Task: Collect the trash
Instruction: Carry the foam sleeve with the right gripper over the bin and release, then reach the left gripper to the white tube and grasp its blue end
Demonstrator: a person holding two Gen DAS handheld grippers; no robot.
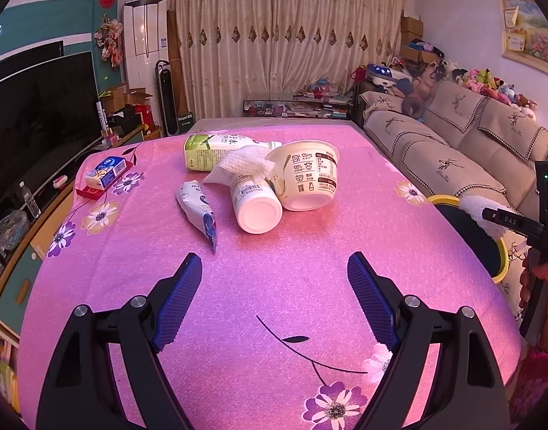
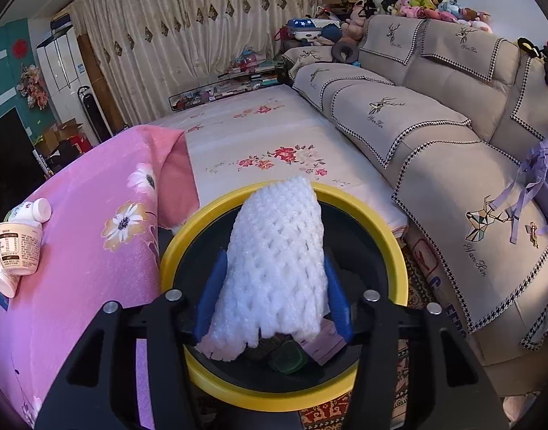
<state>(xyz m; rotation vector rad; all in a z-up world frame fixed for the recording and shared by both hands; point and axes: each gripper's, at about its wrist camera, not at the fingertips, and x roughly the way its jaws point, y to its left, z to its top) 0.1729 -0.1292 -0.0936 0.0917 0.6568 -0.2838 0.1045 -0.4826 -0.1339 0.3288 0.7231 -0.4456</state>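
My right gripper [image 2: 274,256] is shut on a white foam net [image 2: 277,254], its blue pads against both sides. It hangs over the black bin with a yellow rim [image 2: 392,236]. In the left wrist view the same net [image 1: 478,208] sticks out over the bin [image 1: 442,199]. My left gripper [image 1: 274,258] is open and empty above the pink cloth. Beyond it lie a white bottle [image 1: 256,208], a yoghurt cup [image 1: 309,179] on its side, a green-label bottle [image 1: 216,148], a second foam net [image 1: 245,163] and a flattened pouch [image 1: 198,204].
A tissue pack [image 1: 105,172] rests on a red box at the table's left edge. A beige sofa [image 2: 435,136] runs along the right, close behind the bin. A television [image 1: 34,114] stands to the left. Pink paper and a green scrap lie inside the bin.
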